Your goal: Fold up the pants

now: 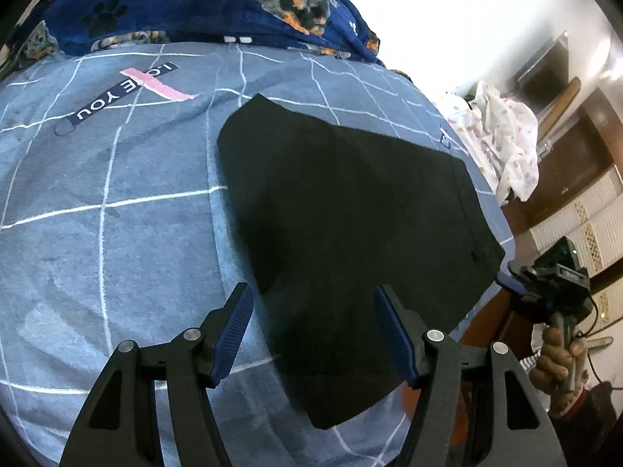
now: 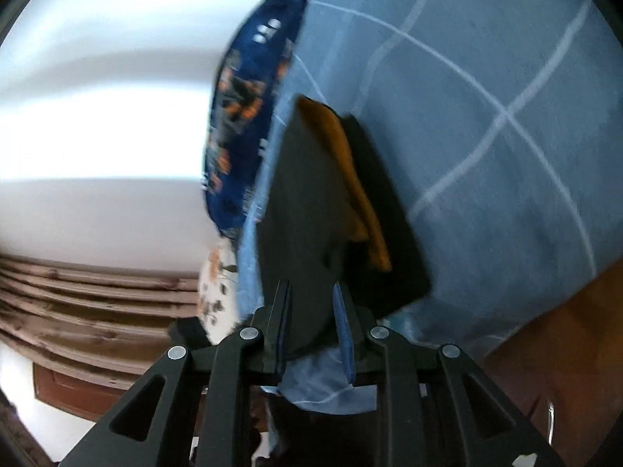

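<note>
Black pants (image 1: 350,210) lie flat on a blue checked bedsheet (image 1: 117,202). My left gripper (image 1: 311,303) is open and empty, hovering over the near end of the pants. My right gripper (image 1: 506,278) shows at the right edge of the bed, at the pants' corner. In the right wrist view the right gripper (image 2: 311,292) is nearly shut on a raised edge of the black pants (image 2: 300,194), with an orange-brown inner lining (image 2: 350,179) exposed.
A dark blue dog-print blanket (image 1: 202,0) lies at the far end of the bed. A white patterned cloth (image 1: 502,136) sits at the right. A cabinet (image 1: 584,229) stands beyond the bed edge.
</note>
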A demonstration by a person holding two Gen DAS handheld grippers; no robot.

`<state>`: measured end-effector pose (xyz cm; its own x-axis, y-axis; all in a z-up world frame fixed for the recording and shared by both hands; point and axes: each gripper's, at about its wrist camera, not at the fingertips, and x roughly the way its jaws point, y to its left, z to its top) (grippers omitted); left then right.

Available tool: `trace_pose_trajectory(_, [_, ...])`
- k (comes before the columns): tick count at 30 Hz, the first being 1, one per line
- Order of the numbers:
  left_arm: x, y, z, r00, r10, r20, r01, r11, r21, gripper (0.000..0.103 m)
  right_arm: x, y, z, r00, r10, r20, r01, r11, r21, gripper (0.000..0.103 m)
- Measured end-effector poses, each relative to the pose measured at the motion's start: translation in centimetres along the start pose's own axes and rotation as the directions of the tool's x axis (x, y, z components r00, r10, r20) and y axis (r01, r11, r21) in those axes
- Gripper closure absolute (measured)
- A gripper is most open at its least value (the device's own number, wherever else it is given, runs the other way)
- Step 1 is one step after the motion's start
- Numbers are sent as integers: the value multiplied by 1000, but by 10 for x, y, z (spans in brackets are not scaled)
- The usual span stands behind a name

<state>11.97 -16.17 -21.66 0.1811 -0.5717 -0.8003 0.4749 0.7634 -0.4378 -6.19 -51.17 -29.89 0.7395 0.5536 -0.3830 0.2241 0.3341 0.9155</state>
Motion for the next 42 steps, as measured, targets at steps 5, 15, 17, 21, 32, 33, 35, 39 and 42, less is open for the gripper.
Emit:
trace_pose_trajectory(5, [-2, -3, -3, 1000, 15, -6, -15, 1000, 19, 38, 9, -17, 3, 999, 5, 52, -8, 998, 62, 80])
trace_pose_trajectory(15, [-1, -6, -4, 999, 32, -21, -31, 999, 20, 36, 5, -7, 5, 990, -47, 134, 38, 997, 69, 91])
trace_pose_trajectory(17, [-6, -8, -2, 1000, 27, 1, -27, 999, 28, 36, 0, 0, -2, 990, -35, 139, 26, 997, 68, 92])
trace_pose_trajectory(21, [-4, -9, -1, 999, 35, 7, -35, 999, 37, 30, 1, -1, -13, 991, -55, 118, 47, 996, 72, 92])
trace_pose_trajectory(32, [21, -3, -12, 997, 59, -57, -57, 998, 39, 30, 2, -42, -11, 997, -5, 76, -11, 980, 200, 93])
trace_pose_trajectory(33, [21, -3, -12, 997, 57, -56, -55, 998, 37, 30, -1, -37, -11, 996, -29, 80, 14, 983, 185, 90])
trace_pose_trajectory(35, [21, -2, -13, 997, 56, -52, -54, 998, 38, 30, -4, -26, -8, 994, -68, 89, 53, 986, 155, 85])
trace_pose_trajectory(39, [22, -2, -14, 997, 54, -49, -53, 998, 39, 29, -21, -9, 0, 975, -163, 152, 151, 985, 85, 59])
trace_pose_trajectory(42, [20, -2, -14, 998, 52, -47, -50, 998, 38, 29, -22, -15, 8, 977, -151, 151, 136, 985, 107, 57])
